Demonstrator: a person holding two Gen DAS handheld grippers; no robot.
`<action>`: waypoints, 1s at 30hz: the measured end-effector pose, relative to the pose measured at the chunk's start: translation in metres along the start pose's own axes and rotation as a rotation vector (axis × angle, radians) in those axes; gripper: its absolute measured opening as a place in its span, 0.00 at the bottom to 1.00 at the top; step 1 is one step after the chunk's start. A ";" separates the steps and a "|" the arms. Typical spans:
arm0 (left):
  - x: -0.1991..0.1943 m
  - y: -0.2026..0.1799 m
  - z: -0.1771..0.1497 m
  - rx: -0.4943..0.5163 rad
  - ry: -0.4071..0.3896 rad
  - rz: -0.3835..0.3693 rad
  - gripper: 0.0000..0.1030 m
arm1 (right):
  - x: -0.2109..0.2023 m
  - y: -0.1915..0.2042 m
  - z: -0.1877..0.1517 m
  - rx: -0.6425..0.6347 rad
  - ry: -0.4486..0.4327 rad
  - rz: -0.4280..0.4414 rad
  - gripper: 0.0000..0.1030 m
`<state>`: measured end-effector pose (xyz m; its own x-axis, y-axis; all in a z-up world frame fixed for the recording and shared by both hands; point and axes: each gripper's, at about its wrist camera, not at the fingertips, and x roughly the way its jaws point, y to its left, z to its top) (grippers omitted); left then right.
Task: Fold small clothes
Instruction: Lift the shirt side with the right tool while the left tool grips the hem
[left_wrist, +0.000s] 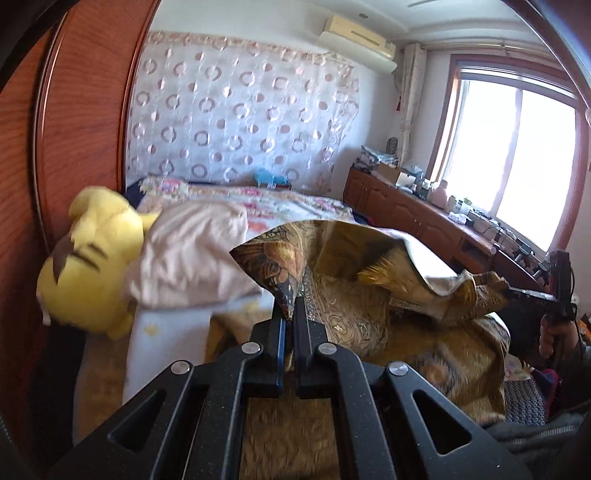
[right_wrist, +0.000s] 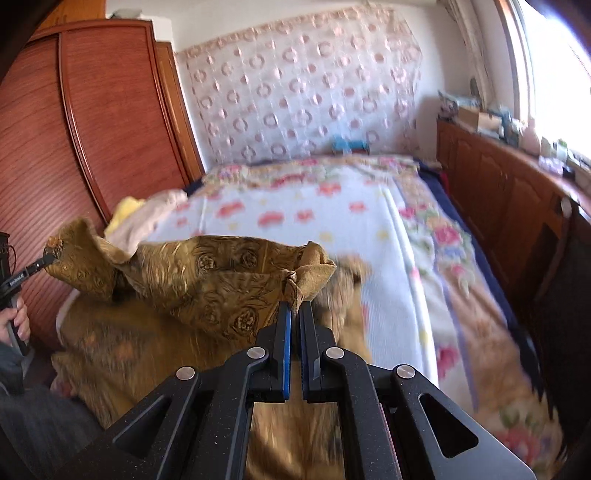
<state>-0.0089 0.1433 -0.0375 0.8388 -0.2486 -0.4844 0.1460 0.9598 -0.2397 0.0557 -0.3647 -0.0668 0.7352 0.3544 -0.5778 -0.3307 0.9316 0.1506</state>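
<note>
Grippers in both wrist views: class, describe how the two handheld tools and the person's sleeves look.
Each gripper, left and right, is matte black with angular linkage arms holding triangular cut-outs, round silver pivot pins and narrow fingers lined with blue pads. From the side, the right gripper shows a thin black cable and a pistol-style handle; the left carries small white lettering. The sleeves are dark grey.

A cloth (left_wrist: 354, 280) hangs over the bed (right_wrist: 369, 229) between two grippers; a plush toy (left_wrist: 92, 258) lies left beside a wardrobe (left_wrist: 81, 110), probably under a pillow (left_wrist: 192, 254); cabinets (right_wrist: 498, 192) stand right
</note>
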 end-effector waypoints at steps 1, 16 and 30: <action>-0.001 -0.001 -0.005 -0.003 0.009 -0.002 0.04 | 0.000 -0.003 -0.007 0.008 0.024 0.007 0.03; -0.050 0.006 0.009 0.067 -0.081 0.082 0.36 | -0.017 0.001 0.001 -0.072 0.033 -0.028 0.08; 0.042 0.043 0.038 0.038 0.068 0.081 0.61 | 0.033 0.002 0.022 -0.079 -0.006 -0.084 0.33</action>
<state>0.0527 0.1788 -0.0364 0.8115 -0.1771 -0.5569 0.1000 0.9810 -0.1662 0.0925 -0.3492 -0.0684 0.7655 0.2764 -0.5810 -0.3136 0.9488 0.0383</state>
